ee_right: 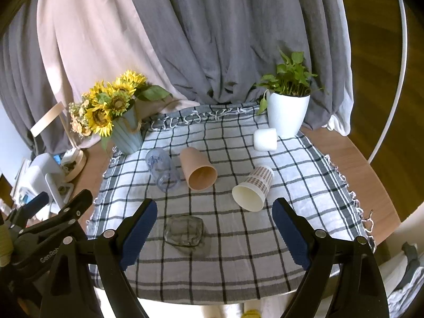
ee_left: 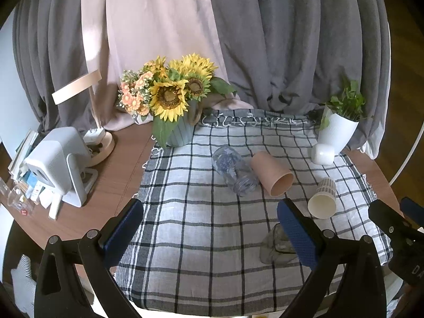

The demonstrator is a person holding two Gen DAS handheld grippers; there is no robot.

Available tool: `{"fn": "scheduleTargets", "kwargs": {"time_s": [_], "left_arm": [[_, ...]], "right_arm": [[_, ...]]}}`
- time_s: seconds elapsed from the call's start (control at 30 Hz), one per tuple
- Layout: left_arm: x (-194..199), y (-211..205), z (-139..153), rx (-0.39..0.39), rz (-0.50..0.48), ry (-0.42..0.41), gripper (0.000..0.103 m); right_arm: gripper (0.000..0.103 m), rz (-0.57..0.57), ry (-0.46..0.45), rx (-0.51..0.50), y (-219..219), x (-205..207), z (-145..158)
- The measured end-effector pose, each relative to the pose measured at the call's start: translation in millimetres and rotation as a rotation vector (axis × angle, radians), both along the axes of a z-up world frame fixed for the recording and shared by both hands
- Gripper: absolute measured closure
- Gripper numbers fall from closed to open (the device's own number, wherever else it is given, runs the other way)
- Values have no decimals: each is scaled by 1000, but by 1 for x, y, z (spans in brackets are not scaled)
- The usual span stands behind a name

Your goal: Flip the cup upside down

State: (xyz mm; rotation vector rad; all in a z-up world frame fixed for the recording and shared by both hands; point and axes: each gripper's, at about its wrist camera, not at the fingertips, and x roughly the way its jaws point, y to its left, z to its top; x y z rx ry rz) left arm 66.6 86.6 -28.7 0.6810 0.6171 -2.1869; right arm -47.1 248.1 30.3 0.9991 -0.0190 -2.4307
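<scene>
Both grippers (ee_left: 210, 222) (ee_right: 214, 218) wide, empty, above glass cup (ee_right: 185, 232); paper cup (ee_right: 253, 188) sideways, empty.

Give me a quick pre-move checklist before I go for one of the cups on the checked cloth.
1. Left gripper open and holding nothing: ok.
2. Right gripper open and holding nothing: ok.
3. Small glass cup lies nearest, between the right gripper's fingers in the right wrist view, apparently on its side: ok to approach.
4. Pink cup and clear patterned glass lie on their sides close together; whether they touch: cannot tell.
5. Paper cup on its side, apart from the others: ok.
6. Any cup already upside down: the white cup by the plant pot may be; cannot tell.
</scene>
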Motion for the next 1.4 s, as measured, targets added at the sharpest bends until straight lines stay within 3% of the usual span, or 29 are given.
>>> {"fn": "scheduleTargets", "kwargs": {"time_s": [1.4], "left_arm": [[-5, -9, -3, -3, -13, -14, 0]], "right_arm": [[15, -13, 10, 10, -6, -8, 2]]}}
